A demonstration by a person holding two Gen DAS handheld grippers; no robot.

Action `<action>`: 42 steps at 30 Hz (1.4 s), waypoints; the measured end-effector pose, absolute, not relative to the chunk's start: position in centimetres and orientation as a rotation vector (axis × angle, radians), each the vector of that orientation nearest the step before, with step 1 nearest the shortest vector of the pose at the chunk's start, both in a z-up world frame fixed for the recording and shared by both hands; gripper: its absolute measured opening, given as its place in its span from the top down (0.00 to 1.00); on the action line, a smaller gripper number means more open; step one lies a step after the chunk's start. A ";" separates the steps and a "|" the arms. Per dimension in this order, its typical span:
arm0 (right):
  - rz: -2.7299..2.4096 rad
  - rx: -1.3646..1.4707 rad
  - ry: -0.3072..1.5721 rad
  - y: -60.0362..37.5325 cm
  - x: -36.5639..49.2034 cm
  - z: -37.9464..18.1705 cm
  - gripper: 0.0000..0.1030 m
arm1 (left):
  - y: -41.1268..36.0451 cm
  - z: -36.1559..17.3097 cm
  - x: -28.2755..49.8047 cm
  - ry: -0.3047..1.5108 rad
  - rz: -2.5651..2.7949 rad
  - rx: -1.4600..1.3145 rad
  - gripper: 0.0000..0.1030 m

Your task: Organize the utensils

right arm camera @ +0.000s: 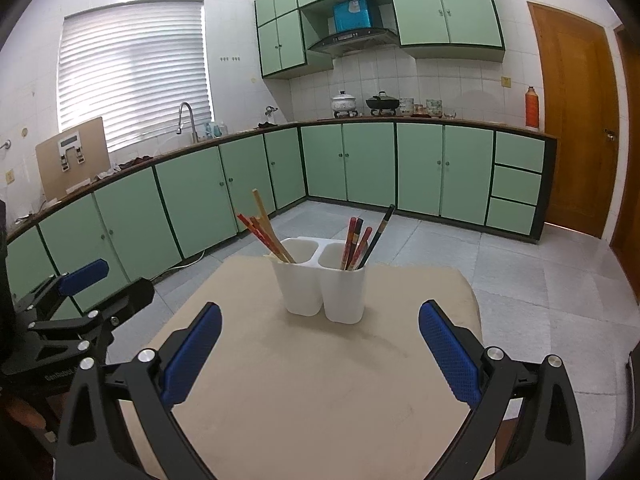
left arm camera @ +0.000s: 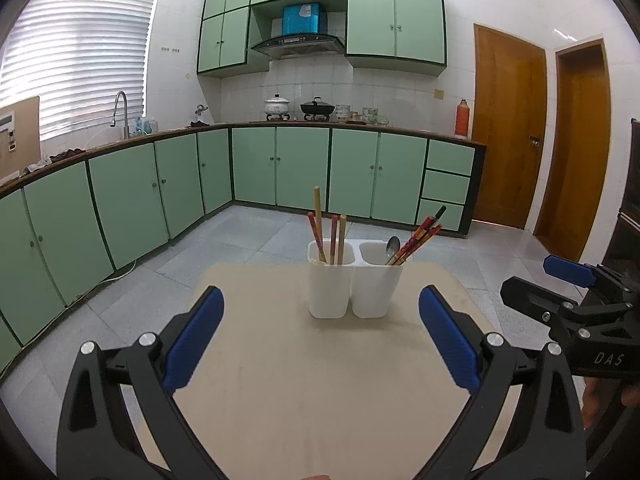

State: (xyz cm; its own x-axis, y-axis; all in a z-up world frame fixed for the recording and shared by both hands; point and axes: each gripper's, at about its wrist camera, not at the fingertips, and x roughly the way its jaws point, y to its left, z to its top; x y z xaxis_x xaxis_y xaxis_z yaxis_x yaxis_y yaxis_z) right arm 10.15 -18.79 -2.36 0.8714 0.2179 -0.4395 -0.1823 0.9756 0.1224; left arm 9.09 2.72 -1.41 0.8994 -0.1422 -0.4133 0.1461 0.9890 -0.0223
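A: What could go wrong from here?

B: The white two-cup holder (left arm camera: 347, 284) could be tipped, it is judged, if a tall chopstick is caught sideways. It is light-looking and top-heavy with sticks. The spoon (left arm camera: 392, 249) is tucked among the red chopsticks (left arm camera: 418, 240) in the right cup, so a neighbour could be dragged out with it.

A: Where are the utensils kept?

B: All are seen standing in the holder at the far middle of the beige table (right arm camera: 320, 380). Pale and red sticks (left arm camera: 330, 232) are held in the left cup.

A: And the grippers?

B: The left gripper (left arm camera: 320, 336) is held low over the table, pointed at the holder, its jaws spread wide with nothing between them. The right gripper (right arm camera: 320, 344) is posed alike, beside it, also spread and empty.
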 end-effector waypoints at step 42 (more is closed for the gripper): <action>0.215 0.082 0.462 -18.7 10.0 -2.0 0.06 | 2.7 -1.1 8.6 0.416 -0.147 0.015 0.08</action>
